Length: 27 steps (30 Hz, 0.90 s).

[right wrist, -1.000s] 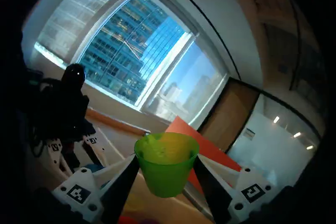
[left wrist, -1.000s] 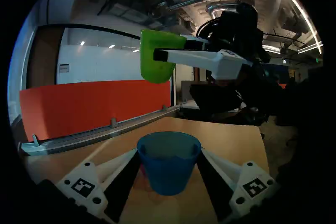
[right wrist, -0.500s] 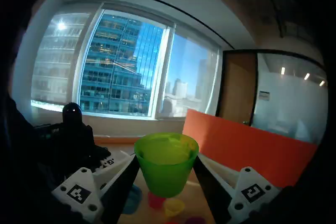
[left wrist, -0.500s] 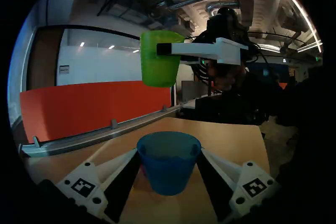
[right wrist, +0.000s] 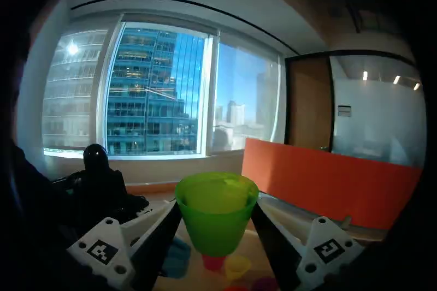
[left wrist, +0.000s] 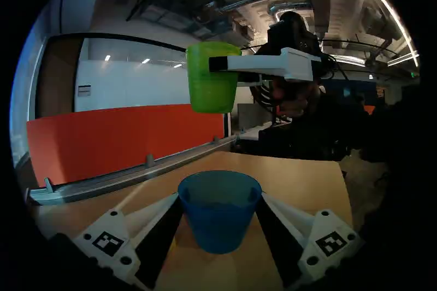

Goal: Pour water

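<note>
In the left gripper view, a blue cup (left wrist: 219,209) stands upright between the fingers of my left gripper (left wrist: 219,214), which is shut on it just above the wooden table (left wrist: 295,176). Higher up, a green cup (left wrist: 210,77) hangs upright in my right gripper (left wrist: 218,70), held by a person's hand (left wrist: 292,97). In the right gripper view, the same green cup (right wrist: 216,212) sits upright between the fingers of my right gripper (right wrist: 216,220), shut on it. The blue cup (right wrist: 177,255) shows low on the left, with the left gripper's dark body (right wrist: 101,192) behind it.
An orange panel (left wrist: 120,135) with a metal rail (left wrist: 136,168) borders the table's far side. Small red (right wrist: 214,261), yellow (right wrist: 238,266) and purple (right wrist: 265,284) cups stand on the table under the green cup. Large windows (right wrist: 164,100) lie beyond. The table edge drops off at right (left wrist: 341,182).
The green cup has gone from tilted to upright and shifted slightly right in the left gripper view. The right gripper's view has levelled out. The blue cup has not moved.
</note>
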Each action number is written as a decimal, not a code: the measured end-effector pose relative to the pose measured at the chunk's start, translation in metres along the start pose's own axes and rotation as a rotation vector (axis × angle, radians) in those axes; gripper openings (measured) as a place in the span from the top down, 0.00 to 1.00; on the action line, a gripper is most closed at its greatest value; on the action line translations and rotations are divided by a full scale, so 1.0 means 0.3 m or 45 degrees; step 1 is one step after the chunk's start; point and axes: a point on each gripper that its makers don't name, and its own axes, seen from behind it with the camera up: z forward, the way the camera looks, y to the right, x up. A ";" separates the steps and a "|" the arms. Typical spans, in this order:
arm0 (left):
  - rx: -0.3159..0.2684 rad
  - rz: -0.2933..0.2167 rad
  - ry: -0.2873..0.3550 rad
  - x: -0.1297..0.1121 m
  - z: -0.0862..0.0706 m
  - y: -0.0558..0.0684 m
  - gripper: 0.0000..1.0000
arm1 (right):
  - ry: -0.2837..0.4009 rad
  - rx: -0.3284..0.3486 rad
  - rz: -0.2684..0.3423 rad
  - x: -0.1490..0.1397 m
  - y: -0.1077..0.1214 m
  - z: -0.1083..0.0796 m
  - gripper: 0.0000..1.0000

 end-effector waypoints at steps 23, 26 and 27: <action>0.048 0.020 -0.095 -0.079 -0.050 -0.060 0.14 | -0.053 -0.071 0.000 -0.155 0.082 -0.139 0.12; 0.050 0.023 -0.117 -0.098 -0.057 -0.063 0.14 | -0.065 -0.073 0.009 -0.189 0.083 -0.158 0.11; 0.051 0.024 -0.124 -0.104 -0.058 -0.063 0.14 | -0.071 -0.074 0.012 -0.202 0.084 -0.164 0.11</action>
